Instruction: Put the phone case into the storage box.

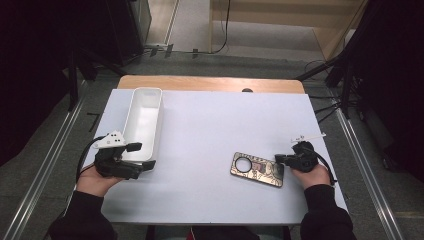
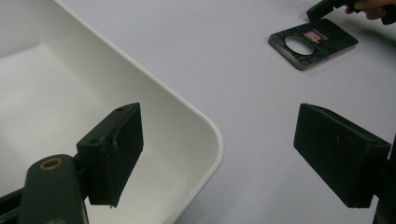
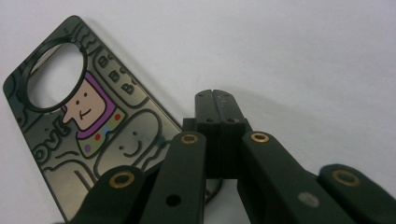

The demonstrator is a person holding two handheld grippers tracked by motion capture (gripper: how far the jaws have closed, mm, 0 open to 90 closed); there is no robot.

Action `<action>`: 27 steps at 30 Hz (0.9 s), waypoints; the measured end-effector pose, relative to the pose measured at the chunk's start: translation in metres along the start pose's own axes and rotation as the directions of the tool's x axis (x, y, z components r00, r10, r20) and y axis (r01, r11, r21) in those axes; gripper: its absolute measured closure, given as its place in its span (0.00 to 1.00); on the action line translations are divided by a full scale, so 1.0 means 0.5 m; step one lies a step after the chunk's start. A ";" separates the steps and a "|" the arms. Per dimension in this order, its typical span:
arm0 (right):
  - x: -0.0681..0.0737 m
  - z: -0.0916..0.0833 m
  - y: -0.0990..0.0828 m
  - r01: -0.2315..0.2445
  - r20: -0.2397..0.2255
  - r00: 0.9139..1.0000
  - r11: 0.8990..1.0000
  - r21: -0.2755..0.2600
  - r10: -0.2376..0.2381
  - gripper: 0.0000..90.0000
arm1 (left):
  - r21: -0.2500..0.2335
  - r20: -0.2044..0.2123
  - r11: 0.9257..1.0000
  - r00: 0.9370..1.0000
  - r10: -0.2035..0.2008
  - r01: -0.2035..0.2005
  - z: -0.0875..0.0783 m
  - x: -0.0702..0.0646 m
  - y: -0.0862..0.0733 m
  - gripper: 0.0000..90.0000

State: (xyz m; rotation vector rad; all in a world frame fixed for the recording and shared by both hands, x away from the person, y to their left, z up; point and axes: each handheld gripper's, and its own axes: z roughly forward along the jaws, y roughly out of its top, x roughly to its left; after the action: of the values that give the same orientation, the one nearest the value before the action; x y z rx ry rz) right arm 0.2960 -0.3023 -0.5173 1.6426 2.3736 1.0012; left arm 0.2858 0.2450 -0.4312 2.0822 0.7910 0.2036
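The phone case (image 1: 257,169) is lying flat on the white table (image 1: 210,130), near its right front. The right gripper (image 1: 278,159) is held at its right edge, jaws pressed together, nothing between. The left gripper (image 1: 145,156) is spread wide across the near corner of the white bin (image 1: 143,120)

Left tool (image 1: 142,156): held low over the surface (image 1: 210,125) in the left hand (image 1: 92,181), jaws wide apart, nothing between them. Right tool (image 1: 278,159): held in the right hand (image 1: 314,176), jaws pressed together, empty. Both forearms in dark sleeves.
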 end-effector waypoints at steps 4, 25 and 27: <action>0.008 -0.004 -0.007 0.003 -0.003 1.000 1.000 0.009 -0.003 0.98 | -0.001 -0.001 1.000 1.000 0.000 0.000 0.000 0.000 0.000 0.17; 0.016 -0.029 -0.020 0.003 -0.037 0.999 0.999 -0.032 -0.004 0.92 | 0.002 -0.001 1.000 1.000 -0.003 0.003 0.001 0.003 -0.002 0.17; 0.016 -0.033 -0.017 0.010 -0.056 0.998 0.998 -0.055 -0.013 0.86 | 0.002 0.000 1.000 1.000 -0.005 0.005 0.001 0.003 -0.002 0.17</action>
State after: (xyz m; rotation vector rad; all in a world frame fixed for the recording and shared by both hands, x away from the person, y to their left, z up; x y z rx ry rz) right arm 0.2789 -0.3049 -0.5067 1.6014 2.3655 1.1146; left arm 0.2869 0.2461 -0.4327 2.0819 0.7965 0.2003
